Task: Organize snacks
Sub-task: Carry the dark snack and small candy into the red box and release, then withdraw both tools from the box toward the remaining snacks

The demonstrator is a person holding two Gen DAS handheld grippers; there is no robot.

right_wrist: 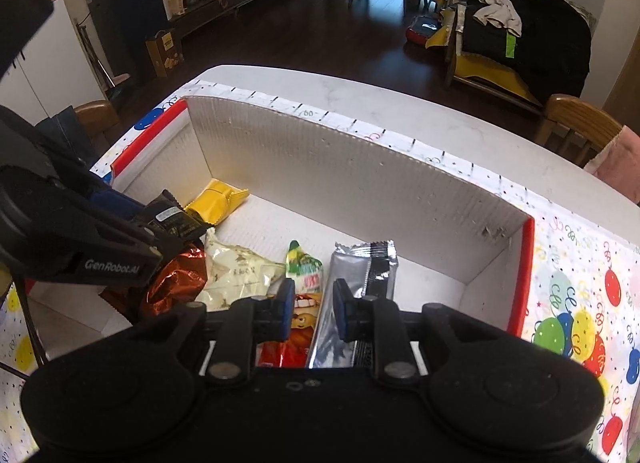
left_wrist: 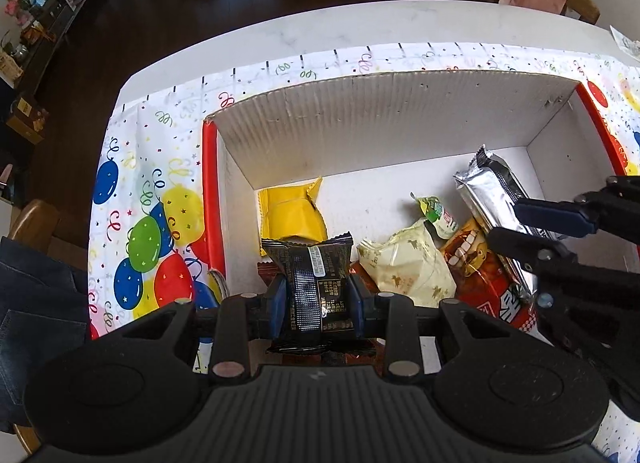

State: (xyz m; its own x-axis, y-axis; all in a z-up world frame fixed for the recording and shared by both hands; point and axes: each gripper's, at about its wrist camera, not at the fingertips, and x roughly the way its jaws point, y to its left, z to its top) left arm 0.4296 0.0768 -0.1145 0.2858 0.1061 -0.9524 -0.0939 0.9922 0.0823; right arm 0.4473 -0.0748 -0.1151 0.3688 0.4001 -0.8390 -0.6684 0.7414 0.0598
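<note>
Worktop [left_wrist: 320,23], pale and covered on the near side by a balloon-print cloth [left_wrist: 152,199], carries an open cardboard box [left_wrist: 380,103] into which both tools reach. Snacks already lie on the box floor: a silver bar [right_wrist: 348,303], a red packet [left_wrist: 480,271], a cream pouch [left_wrist: 404,263], a yellow packet [left_wrist: 292,215] and a small green-topped sachet [left_wrist: 438,215].

Left hand-held gripper [left_wrist: 318,299] is clenched on a black wrapped snack [left_wrist: 316,279], pads pressing both of its sides, poised over the box's near left part, in front of the yellow packet. Good practice, as I judge it, is to lower the black snack until it sits on bare floor beside the yellow packet before letting go, so it does not tumble onto the cream pouch.

Right hand-held gripper [right_wrist: 310,315] stands slightly parted over the silver bar and red packet, with the pads seemingly not squeezing either; it should lift straight up, clear of the left tool.
</note>
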